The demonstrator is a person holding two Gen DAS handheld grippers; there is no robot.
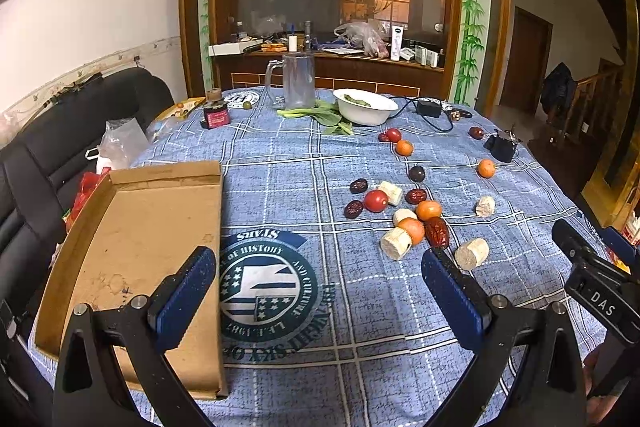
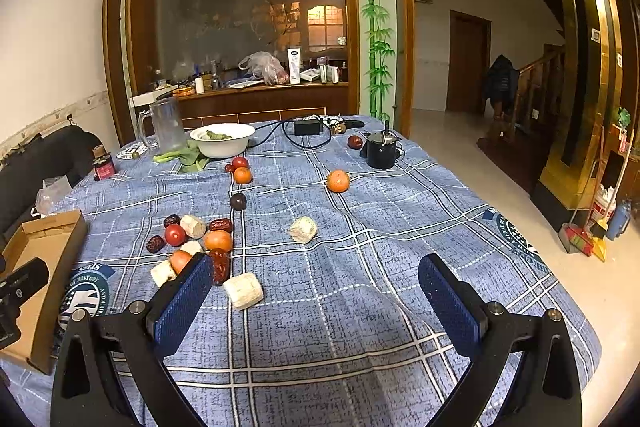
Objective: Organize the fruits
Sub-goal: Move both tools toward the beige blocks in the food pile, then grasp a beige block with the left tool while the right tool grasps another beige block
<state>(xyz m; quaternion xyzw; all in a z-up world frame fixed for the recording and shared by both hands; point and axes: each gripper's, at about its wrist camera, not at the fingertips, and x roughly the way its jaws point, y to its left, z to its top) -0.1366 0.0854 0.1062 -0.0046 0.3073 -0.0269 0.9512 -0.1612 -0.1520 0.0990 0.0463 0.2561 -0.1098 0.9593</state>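
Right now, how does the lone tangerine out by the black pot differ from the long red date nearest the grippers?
The lone tangerine is round and orange; the red date is elongated, dark red and glossy. The tangerine sits apart on bare cloth, far across the table; the date lies in the near cluster, beside a white cut chunk. Both rest on the blue tablecloth, outside the cardboard tray.

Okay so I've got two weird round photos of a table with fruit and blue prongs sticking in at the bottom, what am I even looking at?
Those blue prongs are handheld tongs; a person holds one pair in each hand, and a camera on each looks forward along them. One picture comes from the left tongs, the other from the right tongs. Both are open and hold nothing. On the blue checked tablecloth lie tomatoes, small oranges, red dates and pale cut chunks. A cardboard tray, with nothing in it, lies to the left.
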